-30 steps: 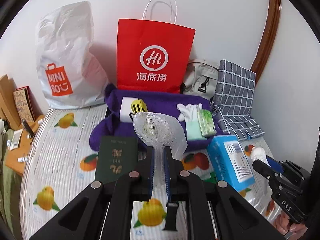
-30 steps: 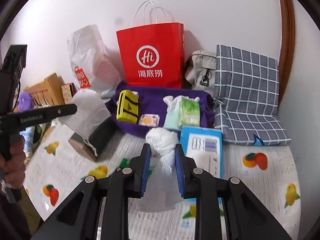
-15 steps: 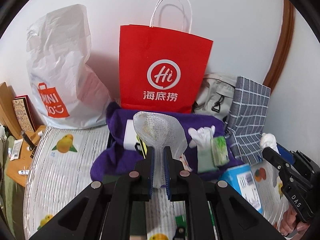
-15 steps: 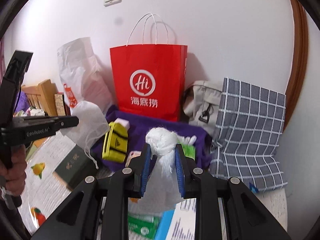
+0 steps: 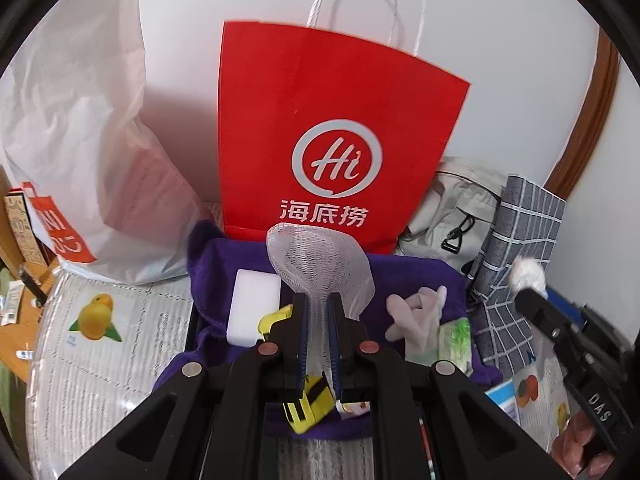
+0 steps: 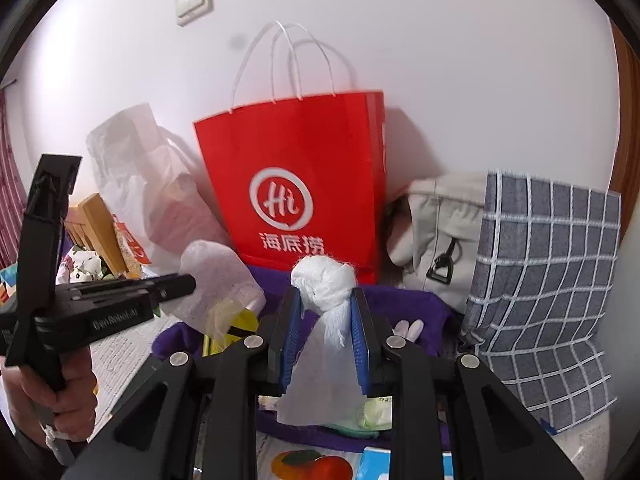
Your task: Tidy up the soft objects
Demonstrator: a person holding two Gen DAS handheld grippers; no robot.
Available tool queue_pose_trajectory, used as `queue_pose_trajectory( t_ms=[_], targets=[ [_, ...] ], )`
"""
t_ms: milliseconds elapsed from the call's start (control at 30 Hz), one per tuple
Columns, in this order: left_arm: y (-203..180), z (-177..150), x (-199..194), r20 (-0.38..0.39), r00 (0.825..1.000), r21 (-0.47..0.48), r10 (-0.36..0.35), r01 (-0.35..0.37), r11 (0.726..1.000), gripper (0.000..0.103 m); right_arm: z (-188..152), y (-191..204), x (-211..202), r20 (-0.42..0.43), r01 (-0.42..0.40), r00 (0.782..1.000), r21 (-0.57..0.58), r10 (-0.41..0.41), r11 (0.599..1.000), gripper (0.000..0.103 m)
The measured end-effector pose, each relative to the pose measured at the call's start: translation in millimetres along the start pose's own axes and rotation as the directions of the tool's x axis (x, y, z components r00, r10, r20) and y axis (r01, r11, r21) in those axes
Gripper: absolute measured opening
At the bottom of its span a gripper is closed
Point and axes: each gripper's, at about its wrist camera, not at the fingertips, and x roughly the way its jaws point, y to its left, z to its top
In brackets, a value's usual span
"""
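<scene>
Both claws have travelled toward the wall since a second ago: the red paper bag (image 5: 340,136) now fills far more of each view, and the purple cloth (image 5: 408,276) sits right under the fingers instead of well ahead.

From my left, the white plastic bag (image 5: 80,160) slumps against the wall at the bed's far left corner. My left claw (image 5: 318,320) is pinched almost fully closed on the neck of the white mesh pouch (image 5: 316,264), whose rounded end stands up above the fingertips, long axis running along the fingers toward the red bag. The bag's base is directly ahead of it, just beyond the cloth's far edge.

Further right, my right claw (image 6: 325,332) is clamped partway on the knotted white cloth (image 6: 324,280), knot above the pads, loose tail hanging below between them. It also faces the red bag, slightly to the bag's right.

I judge the bag's open top is the relation that matters: it lies well above both claws, so each load would need lifting over the rim. Neither claw looks clearly nearer.
</scene>
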Motion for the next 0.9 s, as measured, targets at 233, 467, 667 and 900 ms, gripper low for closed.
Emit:
queue_pose_trajectory(
  t_ms=[233, 467, 667, 900],
  targets=[
    [8.0, 0.7, 29.0, -0.032, 0.999, -0.005, -0.001, 0.001, 1.0, 0.01, -4.6, -20.3, 28.6, -0.084, -0.036, 0.996, 0.032, 0.039, 0.999, 0.025],
    [12.8, 1.0, 37.4, -0.034, 0.999, -0.024, -0.033, 0.032, 0.999, 0.01, -16.7, -14.5, 55.5, -0.155, -0.086, 0.984, 0.027, 0.089, 0.996, 0.027],
    [13.0, -2.7, 49.5, -0.073, 0.994, -0.051, -0.084, 0.08, 0.995, 0.01, -32.3, -0.4, 83.2, -0.227, -0.076, 0.971, -0.019, 0.07, 0.997, 0.027],
    [11.5, -3.9, 54.9, -0.093, 0.993, -0.043, -0.067, 0.063, 0.997, 0.01, -39.7, -4.2, 98.7, -0.271, -0.026, 0.962, -0.006, 0.023, 1.0, 0.027]
  ],
)
